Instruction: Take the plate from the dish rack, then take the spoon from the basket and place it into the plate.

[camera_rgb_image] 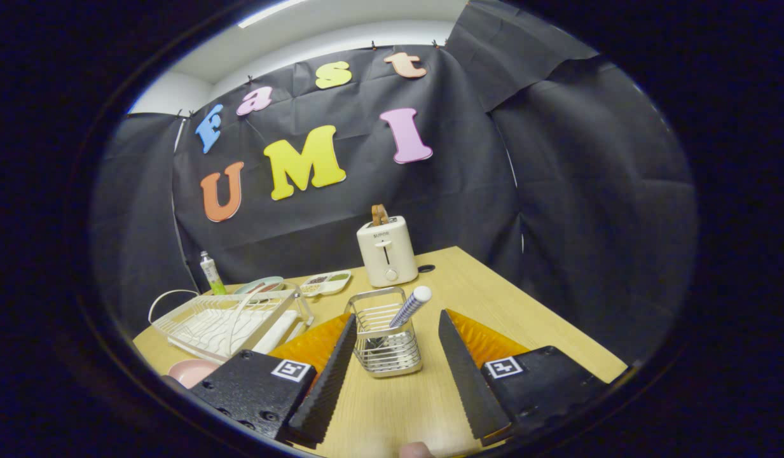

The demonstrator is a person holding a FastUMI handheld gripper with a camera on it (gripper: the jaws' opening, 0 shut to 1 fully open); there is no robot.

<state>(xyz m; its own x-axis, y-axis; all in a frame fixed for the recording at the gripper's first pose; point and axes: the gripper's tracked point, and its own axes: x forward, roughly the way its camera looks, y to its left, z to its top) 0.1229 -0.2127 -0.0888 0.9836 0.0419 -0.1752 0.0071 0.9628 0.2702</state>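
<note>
A wire basket [386,340] stands on the wooden table [525,318], just ahead of my fingers and between their tips. A spoon with a striped handle [411,306] leans out of it toward the right, its bowl down inside. My gripper [395,372] is open, nothing between its fingers. The white dish rack [223,321] lies to the left of the basket. A pink plate [191,371] rests on the table in front of the rack, partly hidden behind my left finger [322,381].
A cream toaster [387,251] with a slice of bread in it stands beyond the basket. A divided snack tray [327,283] and a small dish [259,285] lie behind the rack, and a tube [211,272] stands at the back left. Bare table stretches to the right.
</note>
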